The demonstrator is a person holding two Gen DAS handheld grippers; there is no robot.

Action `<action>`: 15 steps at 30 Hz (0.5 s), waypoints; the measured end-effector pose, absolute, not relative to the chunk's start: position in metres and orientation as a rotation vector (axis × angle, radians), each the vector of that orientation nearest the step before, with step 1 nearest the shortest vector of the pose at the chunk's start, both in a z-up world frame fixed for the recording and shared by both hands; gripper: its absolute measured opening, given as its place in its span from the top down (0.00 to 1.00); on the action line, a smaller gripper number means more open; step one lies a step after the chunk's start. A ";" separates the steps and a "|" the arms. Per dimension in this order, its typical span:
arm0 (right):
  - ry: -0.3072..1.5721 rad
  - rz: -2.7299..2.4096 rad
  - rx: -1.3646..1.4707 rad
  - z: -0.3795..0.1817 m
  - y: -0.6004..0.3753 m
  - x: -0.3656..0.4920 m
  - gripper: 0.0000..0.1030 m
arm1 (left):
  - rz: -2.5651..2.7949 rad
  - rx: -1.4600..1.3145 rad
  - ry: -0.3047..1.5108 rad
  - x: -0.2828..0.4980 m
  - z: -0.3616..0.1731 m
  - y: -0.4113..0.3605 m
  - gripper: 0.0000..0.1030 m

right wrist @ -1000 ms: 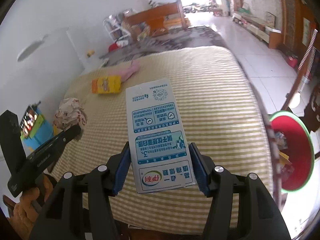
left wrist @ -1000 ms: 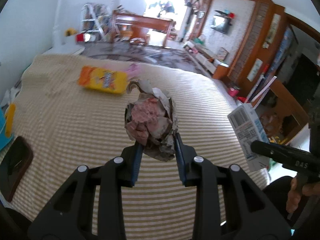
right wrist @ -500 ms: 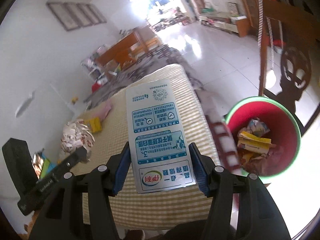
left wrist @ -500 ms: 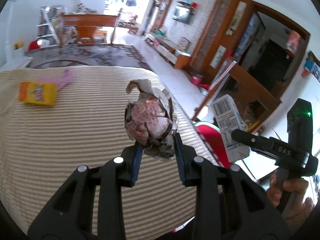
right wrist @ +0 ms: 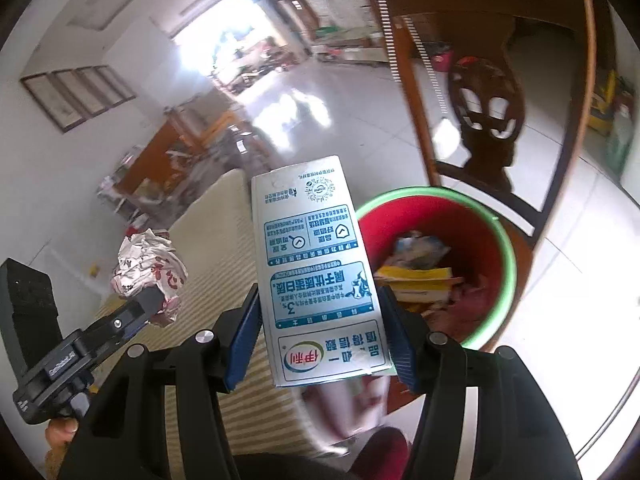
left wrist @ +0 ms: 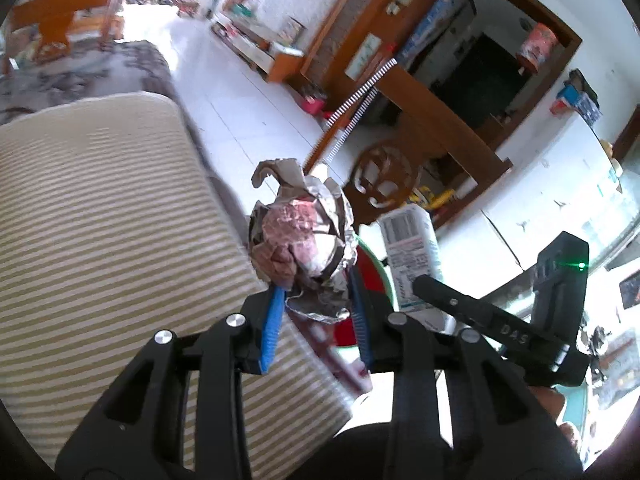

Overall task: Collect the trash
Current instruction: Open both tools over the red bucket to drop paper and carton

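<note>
Two grippers are up at once, each carrying a piece of trash; at far left lies the striped bed point(left wrist: 100, 220), its cream-and-tan cover running to a right edge that drops to the white tiled floor point(left wrist: 248, 92); the left gripper point(left wrist: 316, 312) hangs above that right edge, its blue pads pressed against the lower part of a crumpled foil wrapper point(left wrist: 300, 244), a silver ball with a reddish printed patch facing the camera and a curled tip at the top; in the right wrist view the same wrapper point(right wrist: 148, 264) shows white with red print, pinched at the end of the left tool over the bed's edge; to the right of it, the right gripper point(right wrist: 320, 328) clamps a milk carton point(right wrist: 316, 272) by its two narrow sides, the carton upright between the blue pads with its print upside down; in the left wrist view the carton point(left wrist: 412, 256) stands just right of the wrapper, barcode side showing; further right sits a red trash bin point(right wrist: 484, 240) with a green rim, on the floor just beside the bed, already holding yellow and pale scraps; the carton overlaps the bin's left rim in that view; behind the bin stands a dark wooden chair point(right wrist: 484, 92) with a carved back.
</note>
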State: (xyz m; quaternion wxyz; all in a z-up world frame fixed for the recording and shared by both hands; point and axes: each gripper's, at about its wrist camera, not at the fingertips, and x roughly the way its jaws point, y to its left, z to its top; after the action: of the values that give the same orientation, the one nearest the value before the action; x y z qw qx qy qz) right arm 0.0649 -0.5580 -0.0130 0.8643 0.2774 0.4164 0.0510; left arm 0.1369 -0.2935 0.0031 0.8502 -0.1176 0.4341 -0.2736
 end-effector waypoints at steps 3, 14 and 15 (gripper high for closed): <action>0.868 0.073 0.596 -0.018 -0.565 0.071 0.44 | -0.628 -0.234 0.945 0.148 -0.003 -0.315 0.59; 0.845 0.071 0.596 -0.012 -0.543 0.087 0.26 | -0.472 -0.332 0.924 0.159 -0.019 -0.259 0.23; 0.845 0.118 0.549 -0.002 -0.528 0.089 0.26 | -0.413 -0.350 0.919 0.161 -0.021 -0.243 0.23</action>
State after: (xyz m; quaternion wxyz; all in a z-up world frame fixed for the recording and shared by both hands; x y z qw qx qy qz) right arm 0.0886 -0.5275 -0.0017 0.8740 0.2630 0.4048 0.0563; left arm 0.1612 -0.2425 -0.0209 0.8612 -0.1668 0.4380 -0.1966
